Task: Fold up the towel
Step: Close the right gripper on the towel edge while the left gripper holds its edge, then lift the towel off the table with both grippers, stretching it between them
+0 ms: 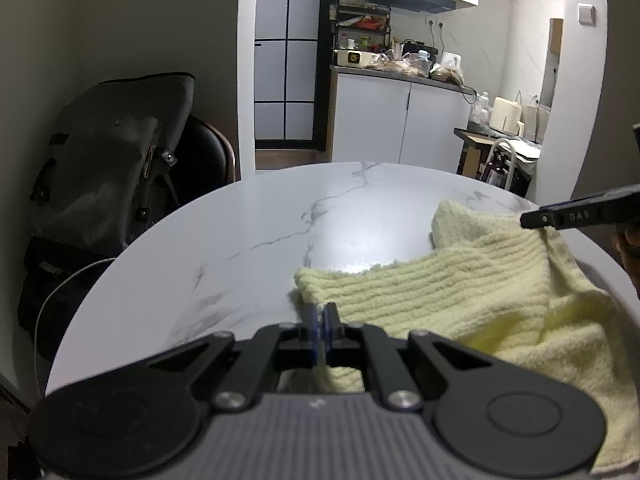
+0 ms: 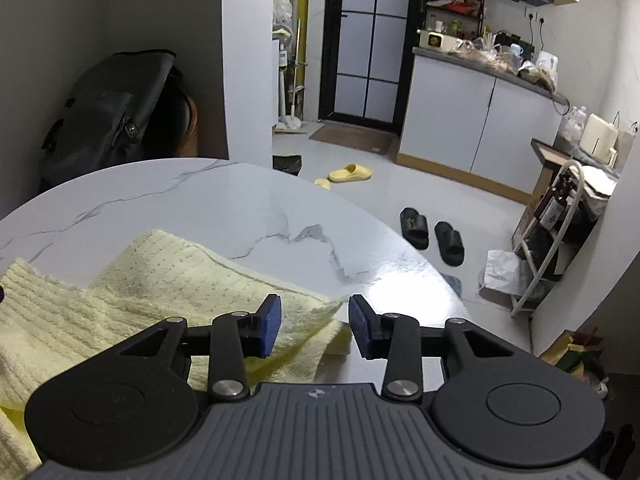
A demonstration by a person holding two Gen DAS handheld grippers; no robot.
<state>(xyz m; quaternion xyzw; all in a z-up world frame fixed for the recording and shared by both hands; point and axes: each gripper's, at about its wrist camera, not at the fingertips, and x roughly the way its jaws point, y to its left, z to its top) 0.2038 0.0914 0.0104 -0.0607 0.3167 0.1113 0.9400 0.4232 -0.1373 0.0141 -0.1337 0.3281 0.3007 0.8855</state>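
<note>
A pale yellow ribbed towel (image 1: 460, 292) lies crumpled on the round white marble table (image 1: 260, 240), partly folded over itself. My left gripper (image 1: 320, 316) is shut on the towel's near left edge, and cloth shows between its blue pads. In the right wrist view the towel (image 2: 160, 280) spreads to the left, and its right corner reaches in between the jaws of my right gripper (image 2: 314, 324). Those jaws stand partly apart, and the blue pads (image 2: 270, 326) do not press on the cloth. One finger of the right gripper (image 1: 560, 218) shows over the towel's far right side.
A dark backpack (image 1: 112, 152) rests on a chair behind the table's left side. The table edge (image 2: 420, 264) curves away on the right. Black slippers (image 2: 432, 232), a yellow slipper (image 2: 350, 172) and a white rack (image 2: 552, 220) are on the floor beyond. Kitchen cabinets (image 1: 400, 120) stand at the back.
</note>
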